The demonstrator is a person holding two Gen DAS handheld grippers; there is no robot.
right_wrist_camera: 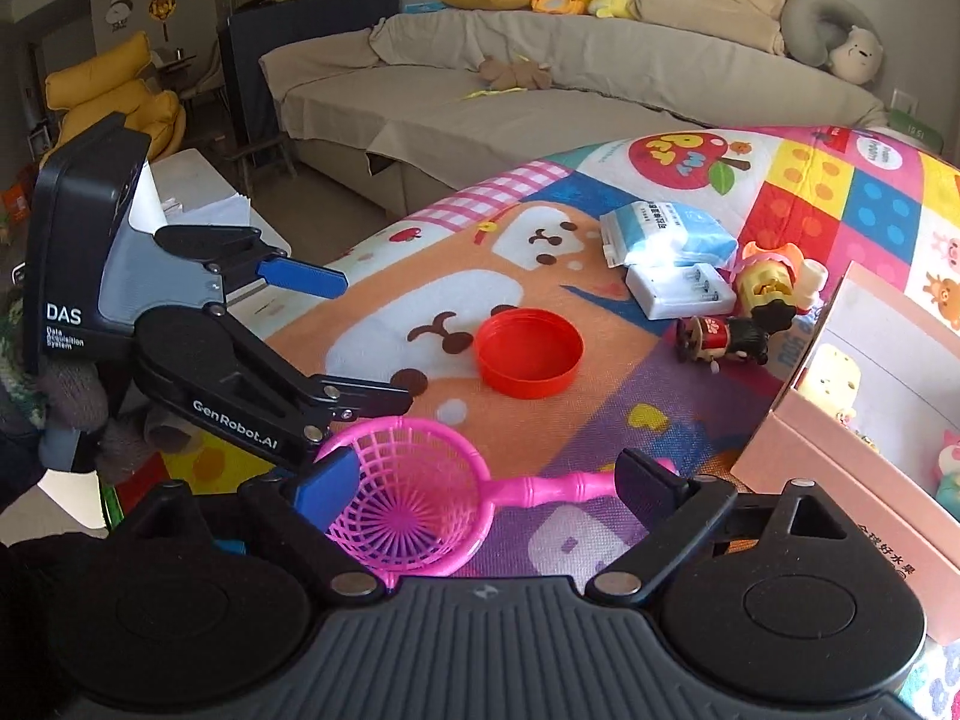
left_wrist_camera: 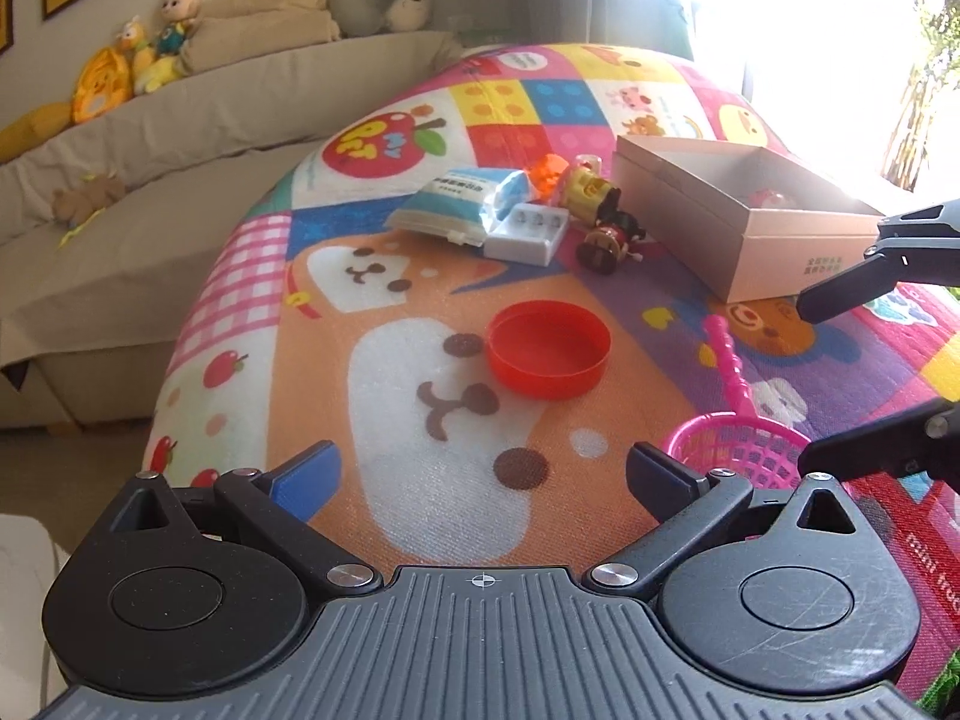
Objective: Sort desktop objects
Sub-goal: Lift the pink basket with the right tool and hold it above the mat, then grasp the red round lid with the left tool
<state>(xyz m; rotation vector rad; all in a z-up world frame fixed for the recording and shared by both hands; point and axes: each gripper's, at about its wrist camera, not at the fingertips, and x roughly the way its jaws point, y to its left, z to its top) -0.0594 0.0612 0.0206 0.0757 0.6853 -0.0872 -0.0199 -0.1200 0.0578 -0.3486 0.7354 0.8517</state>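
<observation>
My left gripper (left_wrist_camera: 483,474) stands open over the colourful play mat (left_wrist_camera: 420,462), with nothing between its fingers. A red round lid (left_wrist_camera: 547,354) lies open side up a little ahead of it. My right gripper (right_wrist_camera: 486,489) is open too. A pink toy net scoop (right_wrist_camera: 414,498) lies flat on the mat between its fingers, and the pads do not press on it. In the left wrist view the scoop (left_wrist_camera: 741,441) lies at the right, by the right gripper (left_wrist_camera: 807,384). In the right wrist view the left gripper (right_wrist_camera: 377,343) reaches in from the left, near the lid (right_wrist_camera: 529,354).
An open pink cardboard box (left_wrist_camera: 768,252) holding small toys stands at the right (right_wrist_camera: 840,468). Beyond the lid lie a blue-white pack (left_wrist_camera: 462,198), a white battery charger (left_wrist_camera: 528,234), a dark wind-up figure (left_wrist_camera: 612,237) and a yellow toy (left_wrist_camera: 591,186). A beige sofa (right_wrist_camera: 480,102) runs behind the mat.
</observation>
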